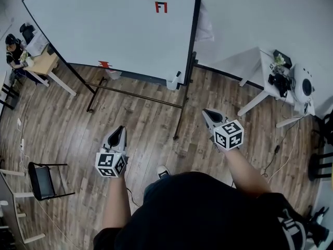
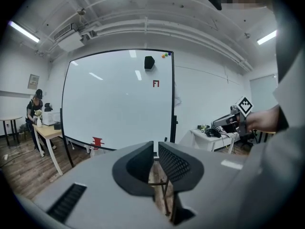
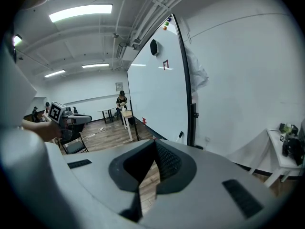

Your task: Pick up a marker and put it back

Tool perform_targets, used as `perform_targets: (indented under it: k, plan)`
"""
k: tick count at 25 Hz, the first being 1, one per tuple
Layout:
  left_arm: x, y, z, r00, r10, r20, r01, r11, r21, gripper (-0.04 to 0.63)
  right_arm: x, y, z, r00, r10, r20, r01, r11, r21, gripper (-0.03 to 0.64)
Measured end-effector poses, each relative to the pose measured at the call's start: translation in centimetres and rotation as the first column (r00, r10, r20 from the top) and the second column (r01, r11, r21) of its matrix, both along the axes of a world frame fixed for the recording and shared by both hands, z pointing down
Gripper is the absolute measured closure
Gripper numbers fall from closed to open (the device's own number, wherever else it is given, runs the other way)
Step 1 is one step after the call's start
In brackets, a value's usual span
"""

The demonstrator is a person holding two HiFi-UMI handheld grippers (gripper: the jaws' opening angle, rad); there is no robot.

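A large whiteboard (image 1: 112, 27) on a rolling stand faces me, with a small red mark (image 1: 161, 7) drawn on it and a black eraser (image 2: 149, 62) stuck near its top. On the board's lower edge sit a small red object (image 1: 104, 64) and, at the right corner, a white marker-like object with a dark tip (image 3: 180, 136). My left gripper (image 1: 120, 132) and right gripper (image 1: 208, 112) hover over the wooden floor, well short of the board. Both point toward it. In each gripper view, the left gripper (image 2: 155, 144) and the right gripper (image 3: 155, 143) are shut with nothing held.
The stand's dark legs and crossbar (image 1: 135, 95) lie on the floor between me and the board. A white table with equipment (image 1: 283, 79) is at the right. A wooden table (image 1: 44, 64) with a seated person is at the left. A black chair (image 1: 44, 181) stands near left.
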State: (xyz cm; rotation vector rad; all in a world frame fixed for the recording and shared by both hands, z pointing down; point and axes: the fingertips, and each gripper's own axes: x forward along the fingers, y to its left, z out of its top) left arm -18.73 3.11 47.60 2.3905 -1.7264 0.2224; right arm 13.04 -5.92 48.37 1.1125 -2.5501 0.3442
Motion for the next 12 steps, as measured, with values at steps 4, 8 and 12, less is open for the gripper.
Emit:
perform_targets:
  k: [4,8,12]
  plan:
    - [-2.2,-2.4,0.3,0.999,0.035,0.01,-0.035,0.999,0.004,0.552,-2.3,-1.8,0.1,1.0,0.022,-0.012,-0.022,1.0,-0.002,0.62]
    - [-4.4,-4.1,0.7,0.998,0.059,0.01,-0.059,0.998,0.002,0.552,-4.4,-2.9,0.2,0.999,0.045,-0.024,-0.045,0.999,-0.002,0.62]
    - [-6.4,-5.6,1.1,0.996,0.084,0.003,-0.084,0.996,-0.001,0.552,-6.1,-3.9,0.0,0.997,0.07,-0.034,-0.07,0.998,0.002,0.62]
